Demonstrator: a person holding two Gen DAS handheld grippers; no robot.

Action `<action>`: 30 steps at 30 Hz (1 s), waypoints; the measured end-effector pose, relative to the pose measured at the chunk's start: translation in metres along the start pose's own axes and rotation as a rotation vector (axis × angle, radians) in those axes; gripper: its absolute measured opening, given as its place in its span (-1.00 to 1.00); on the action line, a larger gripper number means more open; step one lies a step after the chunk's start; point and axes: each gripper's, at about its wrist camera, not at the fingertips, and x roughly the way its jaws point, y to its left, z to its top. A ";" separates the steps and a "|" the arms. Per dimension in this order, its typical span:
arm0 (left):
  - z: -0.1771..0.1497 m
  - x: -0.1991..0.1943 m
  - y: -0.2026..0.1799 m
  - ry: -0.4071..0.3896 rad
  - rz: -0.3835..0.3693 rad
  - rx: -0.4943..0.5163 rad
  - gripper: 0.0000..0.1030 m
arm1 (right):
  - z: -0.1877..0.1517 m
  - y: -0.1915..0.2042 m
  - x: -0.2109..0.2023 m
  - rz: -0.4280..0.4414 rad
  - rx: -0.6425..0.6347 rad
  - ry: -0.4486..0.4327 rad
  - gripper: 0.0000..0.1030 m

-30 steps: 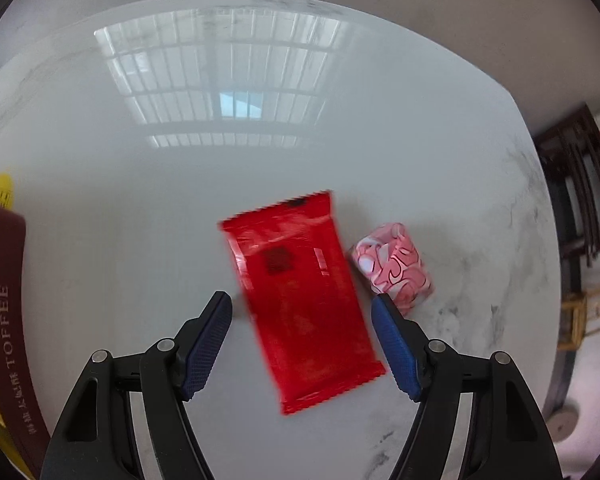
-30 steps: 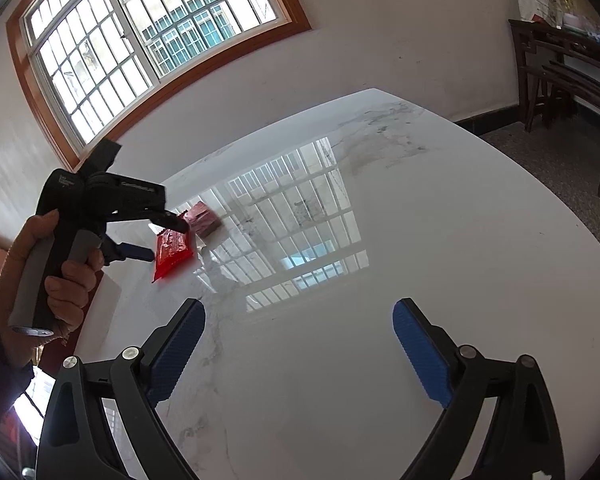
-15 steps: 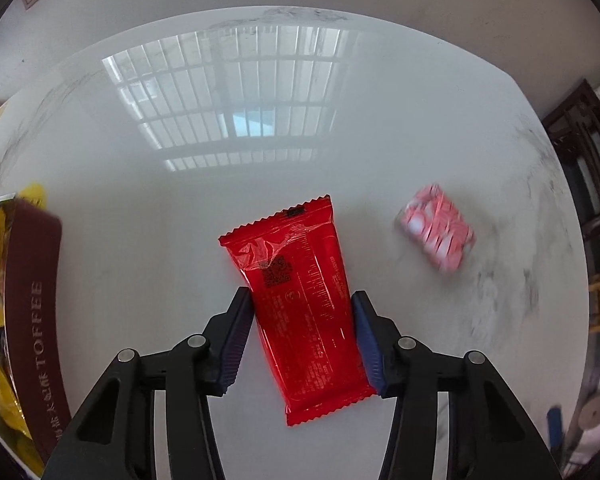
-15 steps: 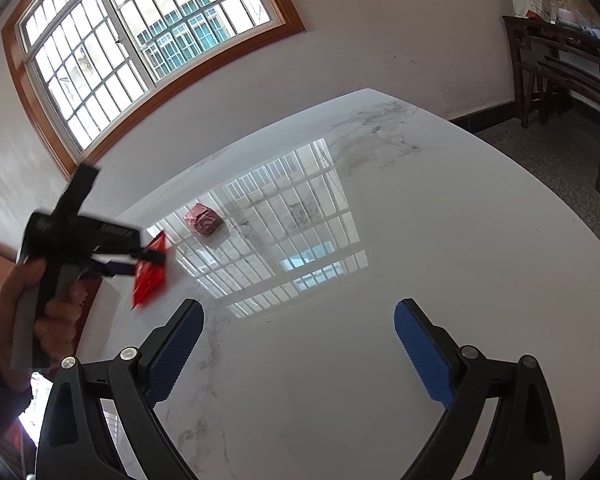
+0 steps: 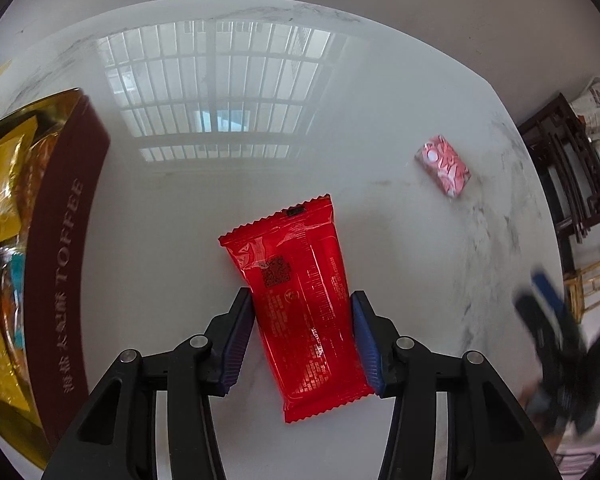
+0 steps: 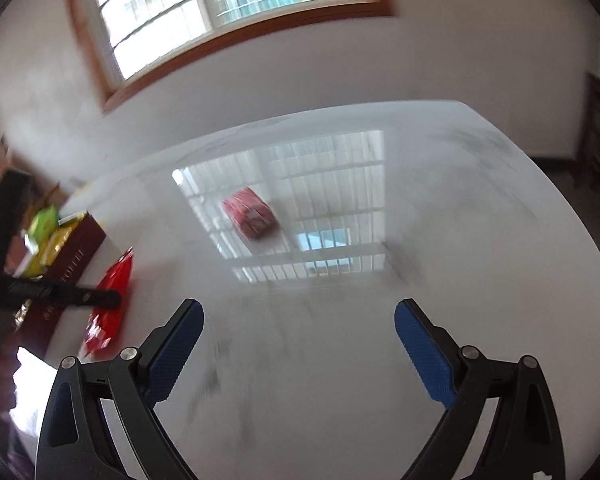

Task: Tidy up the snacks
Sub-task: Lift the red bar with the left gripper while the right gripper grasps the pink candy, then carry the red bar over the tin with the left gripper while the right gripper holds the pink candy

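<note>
The left gripper (image 5: 302, 320) is clamped on a red snack packet (image 5: 300, 300): its blue pads (image 5: 238, 344) are pressed against the packet's two long edges, after the jaws had just been closing around it. The packet is seen in the lower centre of the left wrist view, above the glossy white marble table (image 5: 180, 208), printed side up, its crimped end toward the upper frame. At the left edge of that view a maroon toffee box (image 5: 64, 264) is seen, with gold-wrapped sweets (image 5: 0, 184) inside. A pink patterned packet (image 5: 443, 165) lies on the table at upper right, well apart from the red one.

In the blurred right wrist view, the right gripper (image 6: 298, 344) is held with its fingers (image 6: 424, 356) wide apart and nothing between them, above bare table. The pink packet lies at frame centre, beyond them.
</note>
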 end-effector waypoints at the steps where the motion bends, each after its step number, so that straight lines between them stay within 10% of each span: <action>1: -0.002 0.000 0.000 -0.002 0.001 0.003 -0.04 | 0.007 0.003 0.007 0.007 -0.018 0.005 0.85; 7: -0.006 -0.003 0.006 -0.009 -0.007 0.011 -0.04 | 0.052 0.032 0.068 0.060 -0.164 0.081 0.59; 12: -0.007 -0.002 0.005 -0.017 -0.001 0.034 -0.04 | 0.069 0.039 0.101 -0.022 -0.203 0.134 -0.38; 18: -0.011 -0.003 0.000 -0.031 0.013 0.063 -0.04 | 0.041 0.015 0.056 -0.087 -0.067 0.093 -0.46; 25: -0.022 -0.017 -0.002 -0.047 -0.002 0.082 -0.04 | -0.043 -0.105 -0.064 -0.321 0.419 -0.040 -0.46; 30: -0.032 -0.046 -0.006 -0.090 -0.024 0.085 -0.04 | -0.049 -0.112 -0.076 -0.376 0.450 -0.050 -0.46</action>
